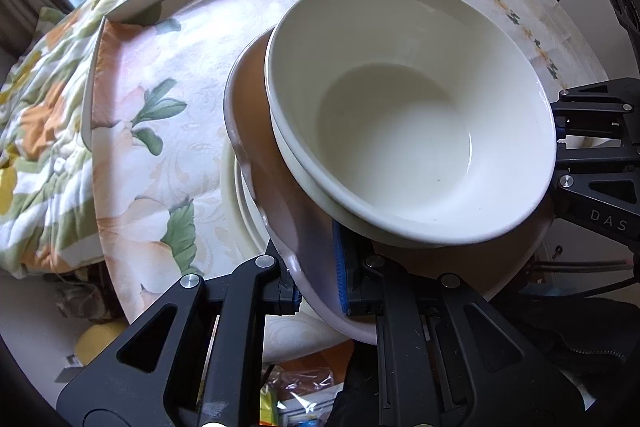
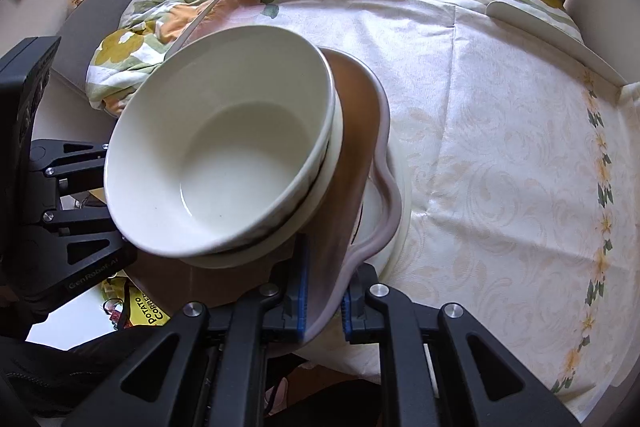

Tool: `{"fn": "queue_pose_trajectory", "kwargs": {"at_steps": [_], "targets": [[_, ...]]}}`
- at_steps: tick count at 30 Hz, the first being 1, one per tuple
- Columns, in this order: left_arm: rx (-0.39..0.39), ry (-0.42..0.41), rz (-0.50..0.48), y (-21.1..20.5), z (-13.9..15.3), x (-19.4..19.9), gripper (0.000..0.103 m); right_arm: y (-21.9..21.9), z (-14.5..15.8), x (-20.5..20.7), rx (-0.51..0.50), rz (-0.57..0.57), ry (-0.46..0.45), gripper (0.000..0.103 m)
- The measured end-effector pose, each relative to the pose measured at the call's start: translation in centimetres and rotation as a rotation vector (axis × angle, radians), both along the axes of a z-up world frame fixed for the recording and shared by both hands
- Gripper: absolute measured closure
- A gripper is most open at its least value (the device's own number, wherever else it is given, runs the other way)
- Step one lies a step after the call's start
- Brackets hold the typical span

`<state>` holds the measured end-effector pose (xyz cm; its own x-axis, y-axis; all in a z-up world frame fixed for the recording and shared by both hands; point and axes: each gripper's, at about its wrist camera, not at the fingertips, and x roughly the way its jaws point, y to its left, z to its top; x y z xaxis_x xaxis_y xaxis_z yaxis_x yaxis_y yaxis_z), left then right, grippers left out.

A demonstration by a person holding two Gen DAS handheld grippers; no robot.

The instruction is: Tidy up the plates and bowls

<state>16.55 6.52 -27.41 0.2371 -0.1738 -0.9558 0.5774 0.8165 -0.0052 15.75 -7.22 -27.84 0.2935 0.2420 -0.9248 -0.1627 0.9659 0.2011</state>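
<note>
My left tongs (image 1: pixel 320 283) and right tongs (image 2: pixel 324 299) each pinch the plate (image 2: pixel 360 131) rim. The stacked bowls (image 2: pixel 224 155) look heavy, slick and breakable, so I'd keep it level.

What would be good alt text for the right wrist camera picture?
The right tongs clamp the wavy rim of a brown plate that carries two nested white bowls. The left tongs grip the far side of the stack, above a white plate on a floral tablecloth.

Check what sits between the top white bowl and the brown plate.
A second white bowl, nested under the top bowl and resting on the brown plate; its rim shows in both wrist views.
</note>
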Motion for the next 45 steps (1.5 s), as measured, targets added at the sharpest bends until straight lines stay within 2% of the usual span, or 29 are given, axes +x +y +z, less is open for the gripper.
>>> {"fn": "queue_pose_trajectory", "kwargs": {"at_steps": [6, 13, 24, 30, 32, 45], "targets": [[-0.007, -0.001, 0.002, 0.3, 0.0, 0.0, 0.092, 0.3, 0.1, -0.3, -0.007, -0.012, -0.019, 0.091], [0.013, 0.022, 0.012, 0.2, -0.1, 0.3, 0.092, 0.7, 0.2, -0.1, -0.032, -0.020, -0.001, 0.091], [0.053, 0.098, -0.001, -0.2, 0.4, 0.5, 0.090, 1.1, 0.2, 0.4, -0.064, -0.040, 0.037, 0.091], [0.048, 0.141, 0.018, -0.1, 0.9, 0.4, 0.086, 1.0, 0.3, 0.7, -0.072, -0.063, 0.071, 0.091], [0.062, 0.132, 0.021, 0.0, 1.3, 0.3, 0.080, 1.0, 0.4, 0.8, -0.074, -0.065, 0.074, 0.091], [0.082, 0.139, 0.026, 0.1, 2.0, 0.1, 0.078, 0.6, 1.6, 0.7, -0.082, -0.100, 0.115, 0.091]]}}
